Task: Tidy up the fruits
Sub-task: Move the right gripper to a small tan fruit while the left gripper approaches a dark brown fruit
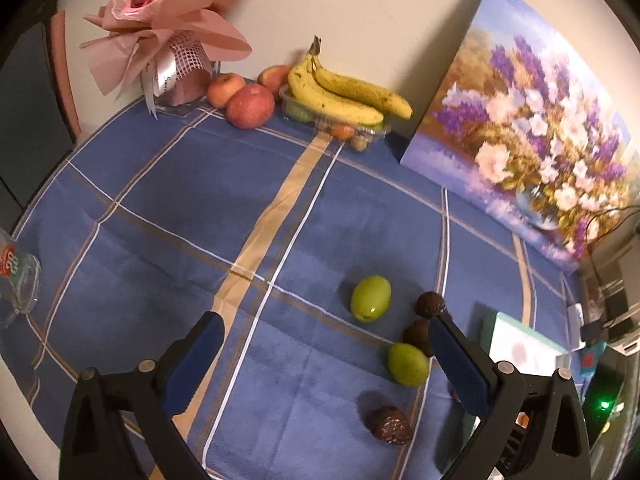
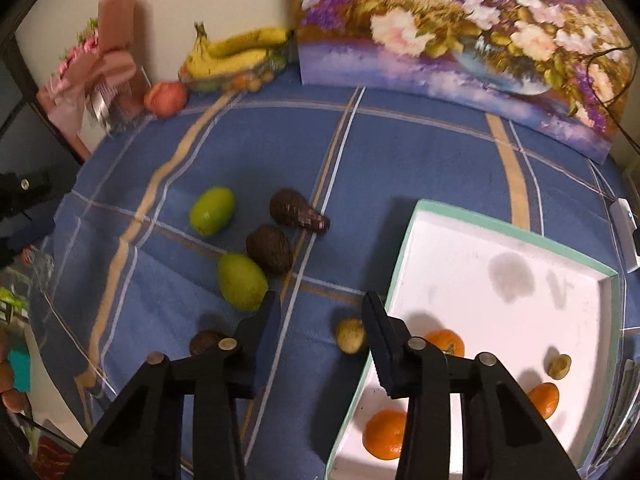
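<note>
Two green fruits [image 1: 371,298] [image 1: 408,364] and three dark brown fruits [image 1: 429,304] [image 1: 416,334] [image 1: 390,426] lie on the blue checked cloth. My left gripper [image 1: 324,320] hangs over them, open wide and holding nothing. In the right wrist view my right gripper [image 2: 320,304] stands partly open above the cloth. A small yellowish fruit [image 2: 350,336] lies below, close to its right finger, and the pads do not press on it. Beside it a white box with a green rim [image 2: 512,232] holds three oranges [image 2: 386,434] [image 2: 446,342] [image 2: 544,400] and a small brownish fruit [image 2: 559,366].
Bananas [image 1: 348,96] rest on a clear plastic tray of small fruit [image 1: 340,128] at the back, with three apples [image 1: 250,106] and a pink bouquet [image 1: 168,32] to their left. A flower painting [image 1: 520,140] leans on the wall. A glass [image 1: 18,276] stands at the left edge.
</note>
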### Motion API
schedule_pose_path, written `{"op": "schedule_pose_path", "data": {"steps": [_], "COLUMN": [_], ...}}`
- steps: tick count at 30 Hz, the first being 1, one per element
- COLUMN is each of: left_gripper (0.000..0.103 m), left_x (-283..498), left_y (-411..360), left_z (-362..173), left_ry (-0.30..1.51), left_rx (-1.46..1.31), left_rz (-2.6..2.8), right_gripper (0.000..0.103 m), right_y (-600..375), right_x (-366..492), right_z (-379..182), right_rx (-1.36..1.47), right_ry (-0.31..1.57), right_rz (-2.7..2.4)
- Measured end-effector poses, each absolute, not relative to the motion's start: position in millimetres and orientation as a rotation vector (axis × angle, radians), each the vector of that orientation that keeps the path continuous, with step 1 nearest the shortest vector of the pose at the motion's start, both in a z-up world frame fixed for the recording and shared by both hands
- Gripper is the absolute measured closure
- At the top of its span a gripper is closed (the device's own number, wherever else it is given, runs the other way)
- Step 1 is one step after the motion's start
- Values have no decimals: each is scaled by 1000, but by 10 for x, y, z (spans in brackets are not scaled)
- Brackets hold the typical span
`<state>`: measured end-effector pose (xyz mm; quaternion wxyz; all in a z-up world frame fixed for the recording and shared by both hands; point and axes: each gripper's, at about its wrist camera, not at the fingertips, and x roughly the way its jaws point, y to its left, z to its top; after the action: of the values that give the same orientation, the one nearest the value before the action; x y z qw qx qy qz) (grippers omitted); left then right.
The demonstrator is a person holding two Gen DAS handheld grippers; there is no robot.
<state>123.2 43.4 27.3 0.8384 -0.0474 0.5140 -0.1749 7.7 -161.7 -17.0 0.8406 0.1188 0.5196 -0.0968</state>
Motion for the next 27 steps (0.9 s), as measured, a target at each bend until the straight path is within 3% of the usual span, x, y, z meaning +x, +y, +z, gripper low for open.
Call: {"op": "schedule_pose_path", "data": {"steps": [18, 27], "left_gripper": [1, 1], "left_x": [1224, 1242], "left_y": [388, 394], "left_z": [151, 94], "left_ry": [1142, 1169], "left_rx": [-116, -132], "left_rz": [-375, -370], "right_gripper": [76, 76], "right_y": [-1503, -1354], "right_x": [176, 238], "right_z": [-552, -618], "right_rx": [42, -95], "right_ry": [1263, 1273], "right_rz": [-277, -299]}}
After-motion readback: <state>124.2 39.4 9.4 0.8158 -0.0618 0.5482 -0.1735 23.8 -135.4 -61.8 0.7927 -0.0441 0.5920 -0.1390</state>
